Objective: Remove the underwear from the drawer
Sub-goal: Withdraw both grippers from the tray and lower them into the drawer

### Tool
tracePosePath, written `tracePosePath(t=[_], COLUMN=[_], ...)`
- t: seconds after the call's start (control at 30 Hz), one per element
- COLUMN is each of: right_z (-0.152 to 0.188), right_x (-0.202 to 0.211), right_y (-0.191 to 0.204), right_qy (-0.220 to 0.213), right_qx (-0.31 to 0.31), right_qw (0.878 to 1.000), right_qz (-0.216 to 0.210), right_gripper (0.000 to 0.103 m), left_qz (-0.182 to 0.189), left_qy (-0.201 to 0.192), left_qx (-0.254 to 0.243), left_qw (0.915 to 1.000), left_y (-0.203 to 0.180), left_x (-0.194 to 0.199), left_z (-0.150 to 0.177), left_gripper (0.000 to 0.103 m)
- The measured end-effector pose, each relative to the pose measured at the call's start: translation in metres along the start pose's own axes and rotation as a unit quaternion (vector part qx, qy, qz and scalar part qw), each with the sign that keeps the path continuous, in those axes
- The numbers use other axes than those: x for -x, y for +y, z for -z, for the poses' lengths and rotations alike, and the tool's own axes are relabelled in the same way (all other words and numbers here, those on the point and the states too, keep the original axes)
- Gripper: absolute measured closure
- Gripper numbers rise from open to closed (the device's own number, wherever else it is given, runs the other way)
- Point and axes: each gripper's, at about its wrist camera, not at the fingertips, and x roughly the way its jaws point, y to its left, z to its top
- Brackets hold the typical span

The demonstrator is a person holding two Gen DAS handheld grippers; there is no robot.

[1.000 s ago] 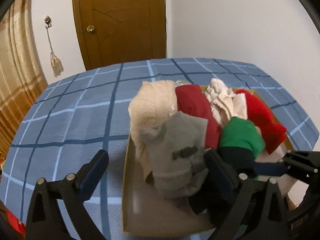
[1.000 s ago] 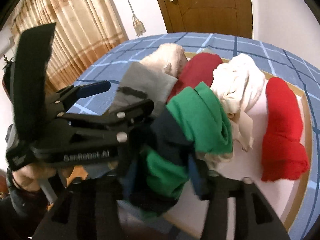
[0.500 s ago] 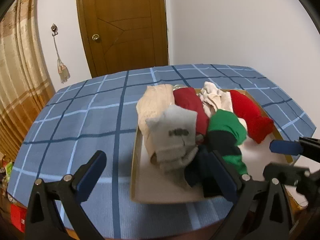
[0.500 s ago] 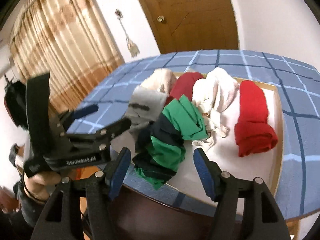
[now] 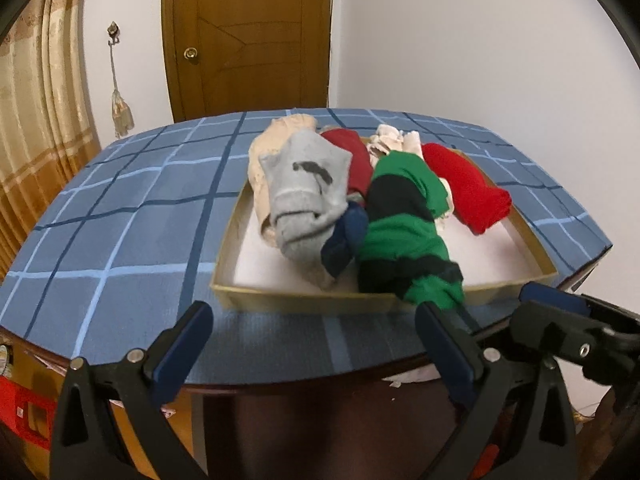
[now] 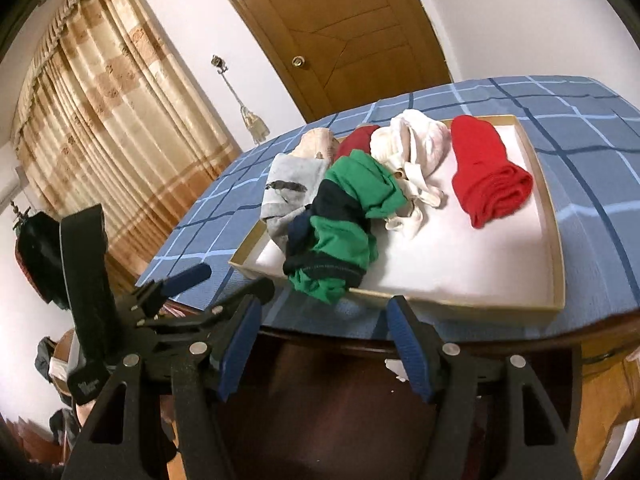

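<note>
A shallow tan drawer tray (image 5: 304, 301) (image 6: 556, 240) lies on the blue checked tablecloth. It holds rolled underwear: a grey piece (image 5: 304, 188) (image 6: 290, 188), a green-and-black piece (image 5: 404, 232) (image 6: 344, 224) draped over the front rim, a bright red roll (image 5: 468, 184) (image 6: 488, 172), a dark red one (image 5: 352, 156), cream pieces (image 6: 412, 148) and a beige one (image 5: 276, 140). My left gripper (image 5: 314, 344) is open and empty, in front of the table edge. My right gripper (image 6: 324, 340) is open and empty, below the green piece.
The table's (image 5: 120, 208) front edge is close to both grippers. A brown door (image 5: 248, 36) and white wall stand behind it. Beige curtains (image 6: 108, 120) hang at the left. The other gripper shows at the side of each view (image 5: 560, 320) (image 6: 176, 300).
Both grippers have pulled back and down from the drawer to the table's front edge. The right gripper let go of the green-and-black piece, which now hangs over the rim.
</note>
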Motion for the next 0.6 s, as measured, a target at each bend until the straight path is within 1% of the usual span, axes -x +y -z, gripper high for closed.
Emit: tracePosePath(t=[0.2,0.33,0.43,0.6], right_z=[0.014,0.024,0.033,0.049], right_x=[0.009,0.017,0.019,0.023], right_y=[0.002,0.008,0.012,0.014], right_qy=[-0.023,-0.043,-0.04,-0.034], right_qx=[-0.013,-0.007,-0.001,0.002], right_qw=[1.0,0.999,0.999,0.999], right_qz=[0.009,0.032,0.034,0.041], right_gripper=[0.035,0.035,0.035,0.035], left_qz=[-0.019,-0.014,-0.01,0.002], left_qy=[-0.012,-0.004,0.011,0.021], left_qx=[0.009,0.012,0.009,0.005], left_qw=[0.9997,0.9998,0.9999,0.9998], left_y=[-0.003,-0.007,-0.013,-0.025], left_x=[0.008,0.007,0.002,0.003], left_z=[0.014,0.029,0.043,0.057], left_gripper=[0.001,0.001,0.001,0.001])
